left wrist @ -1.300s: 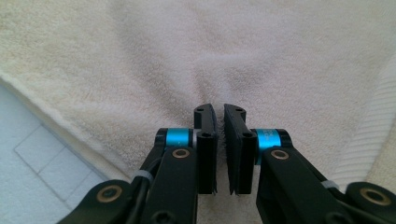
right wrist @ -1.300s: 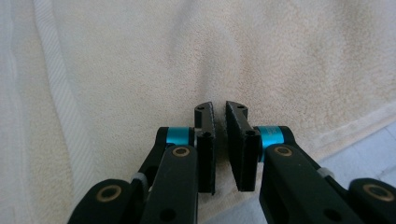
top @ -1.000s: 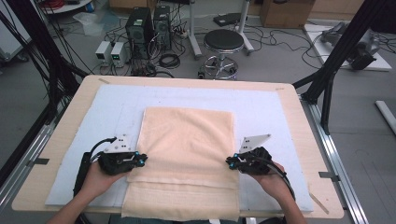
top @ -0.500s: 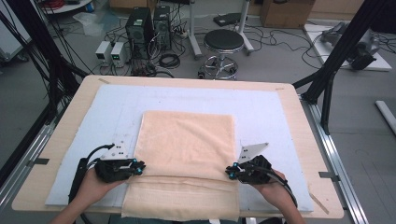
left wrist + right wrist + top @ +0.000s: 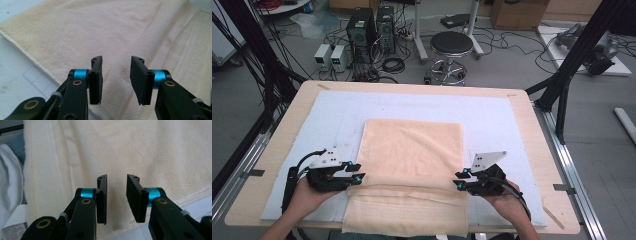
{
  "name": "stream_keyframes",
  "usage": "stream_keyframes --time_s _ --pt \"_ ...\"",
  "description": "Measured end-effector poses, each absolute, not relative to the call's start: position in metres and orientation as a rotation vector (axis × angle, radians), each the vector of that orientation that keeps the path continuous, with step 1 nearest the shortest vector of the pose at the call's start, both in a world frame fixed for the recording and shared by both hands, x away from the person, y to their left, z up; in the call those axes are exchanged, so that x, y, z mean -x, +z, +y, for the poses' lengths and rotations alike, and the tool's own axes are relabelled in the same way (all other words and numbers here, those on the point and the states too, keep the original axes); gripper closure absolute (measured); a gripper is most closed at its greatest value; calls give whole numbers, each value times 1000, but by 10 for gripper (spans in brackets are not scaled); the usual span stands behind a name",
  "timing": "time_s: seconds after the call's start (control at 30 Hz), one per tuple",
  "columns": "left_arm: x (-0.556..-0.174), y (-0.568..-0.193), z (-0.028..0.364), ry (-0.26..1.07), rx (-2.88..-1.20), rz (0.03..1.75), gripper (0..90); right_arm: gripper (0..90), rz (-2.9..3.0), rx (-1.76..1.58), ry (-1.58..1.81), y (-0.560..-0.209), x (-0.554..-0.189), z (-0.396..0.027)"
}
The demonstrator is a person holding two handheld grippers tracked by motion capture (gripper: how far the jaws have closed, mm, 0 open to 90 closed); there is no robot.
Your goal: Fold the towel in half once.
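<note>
At the near edge of the worktop (image 5: 532,107), the person's hands are holding a gripper at each side of a peach-coloured towel (image 5: 412,150). The left gripper (image 5: 354,172) is sitting at the towel's left edge and the right gripper (image 5: 459,180) at its right edge, both level with the fold line that is running across the cloth. Both pairs of jaws have just been opening and are standing spread apart with nothing pinched between them; the towel (image 5: 75,30) is lying beneath the gap. The towel is resting folded on a pale blue mat (image 5: 337,112), its doubled part stretching away from the person. Beyond the worktop, a round stool (image 5: 452,45) is standing on the floor.
</note>
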State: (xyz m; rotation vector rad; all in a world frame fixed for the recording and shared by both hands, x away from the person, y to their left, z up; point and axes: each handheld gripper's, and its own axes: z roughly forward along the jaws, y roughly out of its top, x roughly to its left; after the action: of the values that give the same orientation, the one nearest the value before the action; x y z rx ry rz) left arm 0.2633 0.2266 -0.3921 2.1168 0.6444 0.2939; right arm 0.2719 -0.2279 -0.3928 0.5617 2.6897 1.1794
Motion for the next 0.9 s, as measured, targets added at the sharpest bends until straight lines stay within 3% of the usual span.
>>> stream_keyframes --time_s 0.33,0.37,0.43,0.57,0.77,0.9 --pt "-274 -413 215 278 -2235 632 580 555 2720 -477 1055 -404 -279 -205" --pt "-276 -414 214 266 -2238 629 602 597 2740 -480 1042 -406 -282 -204" --pt "-280 -414 211 264 -2254 610 774 781 2784 -443 1016 -409 -287 -202" --pt "-293 -413 208 253 -2218 661 839 832 2763 -488 1004 -405 -295 -203" --pt "-318 -423 205 275 -2190 785 812 812 2749 -615 985 -410 -322 -205" --pt "-319 -422 208 301 -2177 817 643 710 2733 -647 989 -414 -329 -205"
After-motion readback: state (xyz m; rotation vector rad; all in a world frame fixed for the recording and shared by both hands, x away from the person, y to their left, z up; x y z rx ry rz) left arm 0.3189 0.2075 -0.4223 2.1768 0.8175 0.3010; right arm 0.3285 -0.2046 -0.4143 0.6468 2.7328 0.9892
